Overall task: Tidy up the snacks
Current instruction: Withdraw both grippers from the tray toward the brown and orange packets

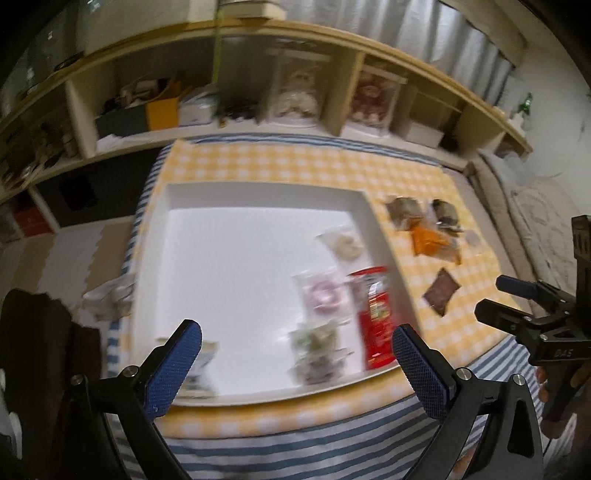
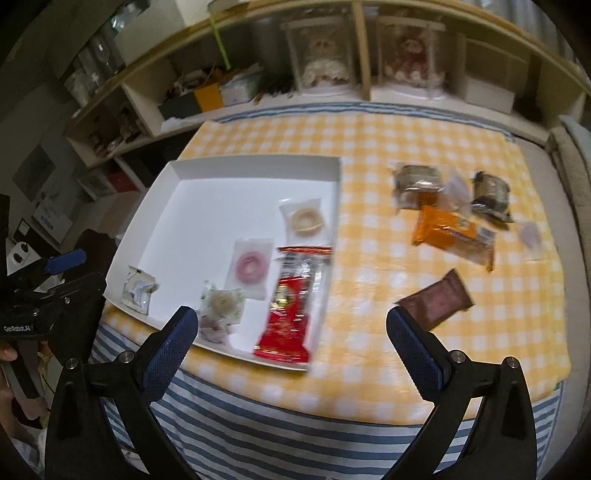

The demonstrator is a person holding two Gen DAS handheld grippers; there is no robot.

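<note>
This looks like a lived-in room of a home. A low wooden shelf (image 2: 258, 74) along the wall holds boxed dolls (image 2: 323, 55), boxes and clutter. A table wears a yellow checked cloth (image 2: 369, 147) over a blue striped one (image 2: 295, 435). Pale curtains (image 1: 424, 33) hang behind.

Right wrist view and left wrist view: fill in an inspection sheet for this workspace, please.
Surface: yellow checked cloth over striped blue cover.
Job's things: white tray holds red packet, pink ring snack, beige ring snack, small white packet; orange packet and brown packet lie on the cloth, outside the tray.
Clutter: nothing seen.
Grippers: left gripper open, empty; right gripper open, empty.
Cables: nothing seen.
Surroundings: shelf unit behind, with boxed dolls.
</note>
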